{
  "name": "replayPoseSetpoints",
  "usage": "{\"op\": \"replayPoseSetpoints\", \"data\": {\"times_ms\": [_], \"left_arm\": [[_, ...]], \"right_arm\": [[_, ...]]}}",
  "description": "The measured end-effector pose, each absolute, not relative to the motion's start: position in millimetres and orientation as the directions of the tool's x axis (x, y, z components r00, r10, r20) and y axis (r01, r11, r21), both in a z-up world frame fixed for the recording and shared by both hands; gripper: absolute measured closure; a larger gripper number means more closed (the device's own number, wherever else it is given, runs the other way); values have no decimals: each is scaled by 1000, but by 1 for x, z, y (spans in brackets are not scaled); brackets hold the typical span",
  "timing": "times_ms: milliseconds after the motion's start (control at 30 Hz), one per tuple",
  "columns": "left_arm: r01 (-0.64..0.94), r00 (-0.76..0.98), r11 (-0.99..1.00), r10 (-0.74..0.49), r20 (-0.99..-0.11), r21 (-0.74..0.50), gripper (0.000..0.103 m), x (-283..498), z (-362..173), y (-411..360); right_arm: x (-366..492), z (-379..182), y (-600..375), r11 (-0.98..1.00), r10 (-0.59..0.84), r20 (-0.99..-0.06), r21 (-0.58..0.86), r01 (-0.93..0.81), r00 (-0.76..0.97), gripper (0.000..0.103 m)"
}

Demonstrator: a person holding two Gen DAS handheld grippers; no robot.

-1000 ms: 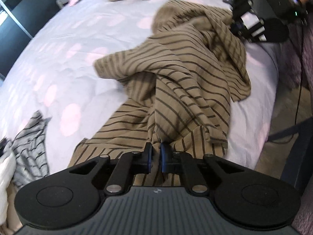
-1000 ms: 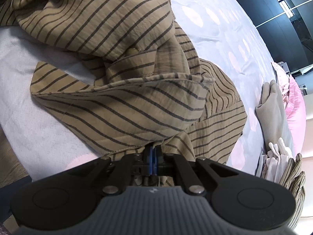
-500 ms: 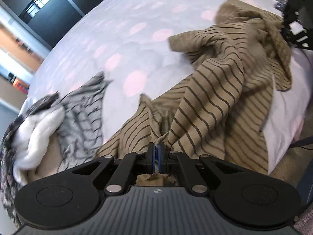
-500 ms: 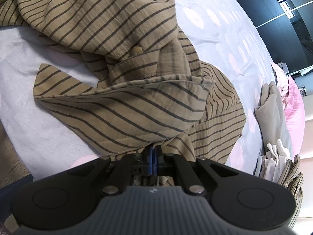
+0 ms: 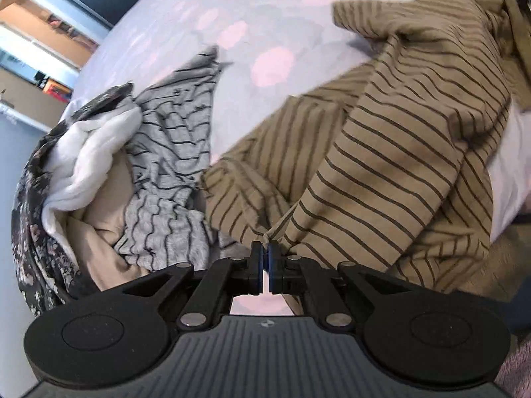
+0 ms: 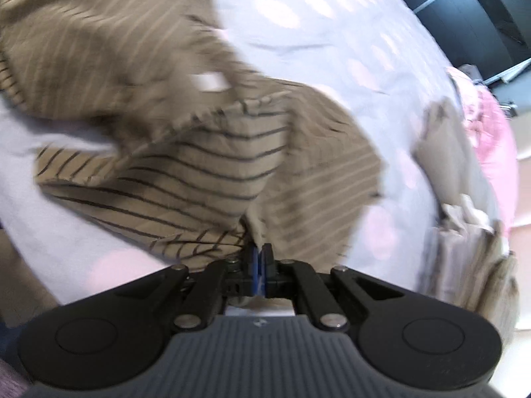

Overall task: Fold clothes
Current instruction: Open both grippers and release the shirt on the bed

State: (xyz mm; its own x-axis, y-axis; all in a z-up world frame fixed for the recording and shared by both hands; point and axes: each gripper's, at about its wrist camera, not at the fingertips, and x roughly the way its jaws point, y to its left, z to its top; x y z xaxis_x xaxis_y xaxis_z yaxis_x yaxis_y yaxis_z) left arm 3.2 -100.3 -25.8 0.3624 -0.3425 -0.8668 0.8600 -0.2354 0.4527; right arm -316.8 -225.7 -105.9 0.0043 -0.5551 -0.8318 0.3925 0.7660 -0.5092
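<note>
Left wrist view: the left gripper [image 5: 264, 252] is pinched tight on a thin tuck of the striped shirt [image 5: 391, 165], which runs lengthwise toward 1 o'clock across the bed [image 5: 205, 10]; so small a bite could slip under tension. Right wrist view: the right gripper [image 6: 260, 252] is likewise clamped on the shirt's edge, cloth blurred, stretching toward 10 o'clock.

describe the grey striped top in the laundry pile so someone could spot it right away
On the lilac bedsheet with pink spots, find the clothes heap beside the tan striped shirt. The grey striped top lies against a white garment; only it has thin wavy black lines on grey.
</note>
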Motion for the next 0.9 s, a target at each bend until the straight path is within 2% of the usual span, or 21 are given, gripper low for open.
{"op": "replayPoseSetpoints", "data": {"times_ms": [67,400,467,533,567,600,767,900], "left_arm": [[854,344,-275,-340,-875,442,102,-4,-28,-100],[755,328,-494,-284,-901,431,102,-35,-55,-88],[769,254,-506,-318,-913,390,101,-38,-45,-86],[808,140,-496,-363,-921,318,93,-34,-26,-86],[834,78,-484,-374,-924,267,84,-30,-15,-89],[858,21,-467,-384,-923,214,80,-26,-5,-93],[918,-96,-386,-442,-892,92,80,-22,18,-125],[919,-128,-391,-398,-908,41,80,-30,-6,-152]], "right_arm": [[-324,-103,-236,729,-614,-788,-589,349,-48,102],[-344,-117,-266,722,-594,-795,-595,354,-126,102],[-342,-118,-262,723,-605,-788,-605,334,-118,102],[-343,-122,-269,731,-591,-799,-588,347,-108,102],[-343,-121,-270,735,-582,-807,-575,360,-102,102],[-344,-119,-272,737,-570,-816,-559,380,-96,101],[-343,-114,-269,733,-561,-824,-539,415,-77,101],[-344,-114,-266,729,-574,-817,-539,421,-52,101]]}}
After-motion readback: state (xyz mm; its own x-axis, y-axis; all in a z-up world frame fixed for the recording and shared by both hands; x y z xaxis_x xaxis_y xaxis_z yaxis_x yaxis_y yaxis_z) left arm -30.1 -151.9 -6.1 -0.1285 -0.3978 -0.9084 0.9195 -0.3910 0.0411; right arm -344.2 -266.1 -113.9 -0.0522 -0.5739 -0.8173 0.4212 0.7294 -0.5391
